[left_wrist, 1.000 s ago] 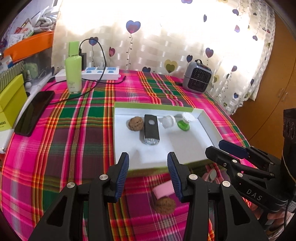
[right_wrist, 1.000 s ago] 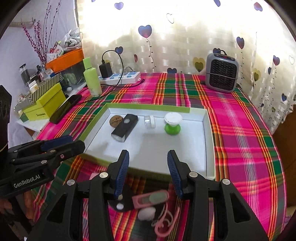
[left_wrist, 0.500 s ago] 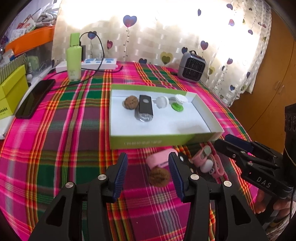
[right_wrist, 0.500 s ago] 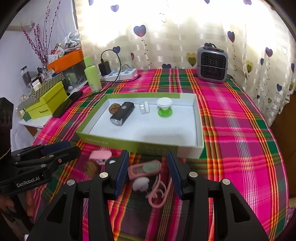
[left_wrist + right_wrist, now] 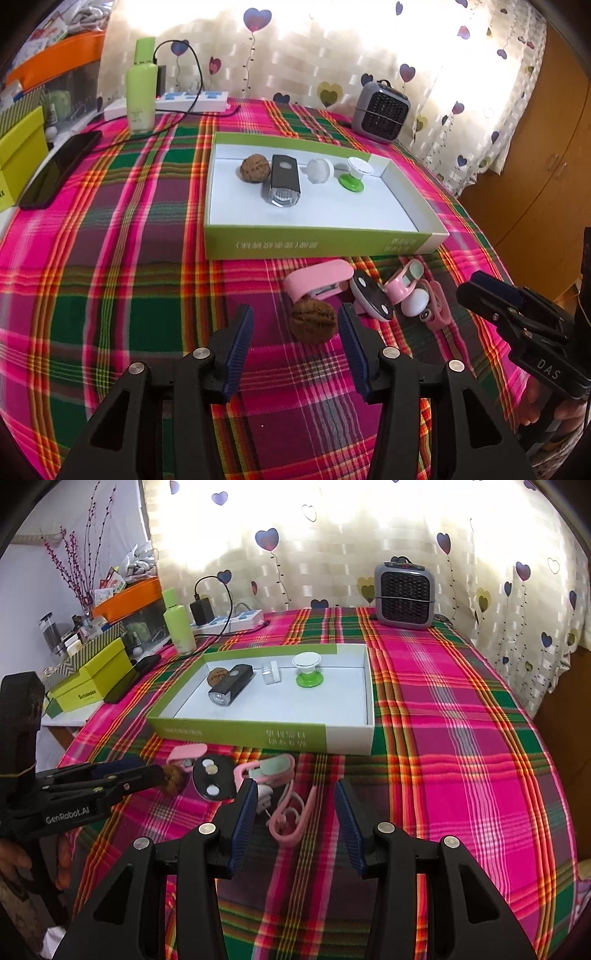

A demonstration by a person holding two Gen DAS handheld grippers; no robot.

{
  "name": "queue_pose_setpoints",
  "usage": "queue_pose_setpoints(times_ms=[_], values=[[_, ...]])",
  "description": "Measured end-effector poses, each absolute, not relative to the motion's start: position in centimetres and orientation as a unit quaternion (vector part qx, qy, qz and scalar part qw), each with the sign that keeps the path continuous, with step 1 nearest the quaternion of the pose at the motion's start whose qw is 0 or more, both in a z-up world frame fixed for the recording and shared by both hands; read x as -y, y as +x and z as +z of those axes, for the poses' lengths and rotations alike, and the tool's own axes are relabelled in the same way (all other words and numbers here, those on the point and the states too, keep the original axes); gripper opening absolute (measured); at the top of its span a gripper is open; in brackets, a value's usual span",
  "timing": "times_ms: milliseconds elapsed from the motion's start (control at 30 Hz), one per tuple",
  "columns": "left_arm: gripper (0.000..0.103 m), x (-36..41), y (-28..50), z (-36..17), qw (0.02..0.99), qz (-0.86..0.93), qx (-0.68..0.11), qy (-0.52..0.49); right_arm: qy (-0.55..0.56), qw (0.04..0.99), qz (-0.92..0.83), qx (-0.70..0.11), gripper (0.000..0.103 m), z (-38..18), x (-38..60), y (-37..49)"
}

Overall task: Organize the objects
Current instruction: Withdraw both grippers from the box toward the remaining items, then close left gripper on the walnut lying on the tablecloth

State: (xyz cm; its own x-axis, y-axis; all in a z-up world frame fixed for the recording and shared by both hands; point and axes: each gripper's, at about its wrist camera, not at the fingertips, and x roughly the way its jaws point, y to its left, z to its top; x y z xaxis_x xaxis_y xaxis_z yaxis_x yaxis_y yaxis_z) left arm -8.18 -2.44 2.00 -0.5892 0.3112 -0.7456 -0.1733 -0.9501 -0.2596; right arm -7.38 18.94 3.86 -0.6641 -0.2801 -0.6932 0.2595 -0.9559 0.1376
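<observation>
On the plaid-covered surface (image 5: 110, 258), a shallow green-sided box (image 5: 317, 243) with a white floor sits at centre. Against its far wall lie, left to right, a brown walnut (image 5: 255, 168), a black flashlight (image 5: 283, 181) with a clear lens end toward the near side, a small translucent white container (image 5: 320, 171), and a white-topped knob on a green base (image 5: 355, 174). Near the box's front wall a loose cluster rests on the cloth: a pink clip-like piece (image 5: 317, 282), a black oval pad with silver discs (image 5: 371, 299), a pink device with a pale green face (image 5: 271, 770) over a white round part and a pink looped strap (image 5: 291, 814), and a second wrinkled brown walnut (image 5: 313, 320).

Left gripper (image 5: 295, 332): jaws apart and just widened further, straddling the second walnut without pressing it. Right gripper (image 5: 295, 808): jaws apart, with the pink strap between them, no pad contact visible.
</observation>
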Motion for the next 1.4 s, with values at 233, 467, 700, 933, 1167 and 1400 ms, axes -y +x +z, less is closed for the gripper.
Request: queue_pose_setpoints(times_ms=[233,467,700,933,1167,1400], values=[[0.046,2.3,-8.3,1.4,0.137,0.883,0.079,-0.441,0.39,0.145,-0.909,0.018,0.044,3.4,-19.1,-7.2],[0.047,2.1,-8.3,1.0,0.139,0.881,0.079,-0.445,0.403,0.151,-0.903,0.016,0.044,2.4,-18.5,-7.1],[0.047,2.0,-8.4,0.9,0.14,0.881,0.076,-0.445,0.413,0.145,-0.899,0.001,0.044,1.5,-17.9,-7.3],[0.047,1.8,-8.4,0.9,0.138,0.882,0.068,-0.444,0.422,0.138,-0.896,-0.005,0.044,1.1,-18.2,-7.8],[0.047,1.6,-8.4,0.8,0.137,0.883,0.067,-0.444,0.428,0.126,-0.895,-0.012,0.044,1.0,-18.7,-8.1],[0.047,1.1,-8.8,0.8,0.129,0.886,0.059,-0.441,0.43,0.124,-0.894,-0.027,0.044,0.9,-18.6,-8.5]])
